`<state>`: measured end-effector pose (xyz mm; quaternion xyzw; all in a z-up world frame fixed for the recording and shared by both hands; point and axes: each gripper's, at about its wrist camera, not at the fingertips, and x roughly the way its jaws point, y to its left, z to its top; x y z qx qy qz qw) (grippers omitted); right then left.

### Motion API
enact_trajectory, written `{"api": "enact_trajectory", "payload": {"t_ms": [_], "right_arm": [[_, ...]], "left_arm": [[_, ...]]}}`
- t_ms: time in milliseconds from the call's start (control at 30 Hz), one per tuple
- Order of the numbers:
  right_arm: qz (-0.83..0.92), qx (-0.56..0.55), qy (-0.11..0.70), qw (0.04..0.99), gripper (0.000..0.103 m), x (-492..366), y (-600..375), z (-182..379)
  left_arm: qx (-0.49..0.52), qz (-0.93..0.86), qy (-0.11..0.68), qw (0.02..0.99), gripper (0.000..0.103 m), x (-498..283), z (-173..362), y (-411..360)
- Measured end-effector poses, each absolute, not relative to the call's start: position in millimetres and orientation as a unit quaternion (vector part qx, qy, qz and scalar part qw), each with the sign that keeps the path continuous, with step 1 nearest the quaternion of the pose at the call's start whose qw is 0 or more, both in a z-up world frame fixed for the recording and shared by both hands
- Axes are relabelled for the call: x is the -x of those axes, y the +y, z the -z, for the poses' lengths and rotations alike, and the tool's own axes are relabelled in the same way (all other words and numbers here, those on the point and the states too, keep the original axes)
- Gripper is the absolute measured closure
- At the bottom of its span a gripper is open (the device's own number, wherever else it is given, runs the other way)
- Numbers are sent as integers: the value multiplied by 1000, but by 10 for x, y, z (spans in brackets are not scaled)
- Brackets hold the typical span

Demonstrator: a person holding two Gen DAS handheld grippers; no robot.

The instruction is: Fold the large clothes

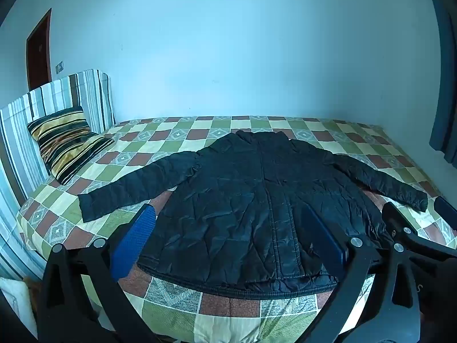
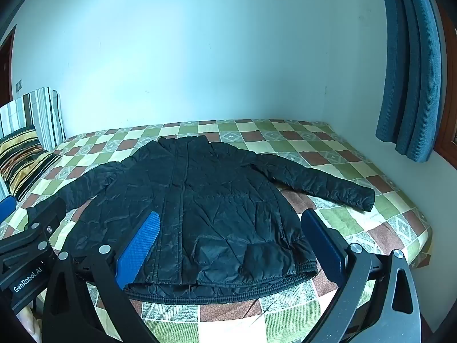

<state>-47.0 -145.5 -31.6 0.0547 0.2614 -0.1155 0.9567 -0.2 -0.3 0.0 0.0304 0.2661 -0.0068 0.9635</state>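
Soft, bulky, slippery padded jacket spread flat on bed. Grasp at sleeve cuffs. Left tongs and right tongs fully open, empty.

Jacket: crinkled quilted cloth, slight sheen. Bedspread: matt woven cloth. Claw pads: textured blue.

A striped pillow is leaning against a striped headboard far left of the tool; a blue curtain is hanging far right; a checked bedspread is lying beneath.
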Motion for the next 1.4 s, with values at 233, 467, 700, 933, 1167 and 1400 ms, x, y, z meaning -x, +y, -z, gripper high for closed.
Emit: {"api": "enact_trajectory", "payload": {"t_ms": [233,467,700,933,1167,1400], "right_arm": [[116,-53,262,957,5,457,-1437,316],[117,-51,261,957,5,459,-1420,307],[118,-49,260,957,5,455,-1403,303],[118,-49,260,957,5,475,-1422,299],[118,-48,260,957,5,466,-1394,313],[119,-46,260,957,5,470,-1400,337]], "left_arm": [[-29,6,268,963,2,8,-5,2],[-27,6,271,962,2,6,-5,34],[-27,6,272,962,2,0,-1,33],[-26,6,272,962,2,-2,-1,32],[-26,6,273,962,2,-4,-2,35],[-26,6,274,961,2,-7,-3,40]]}}
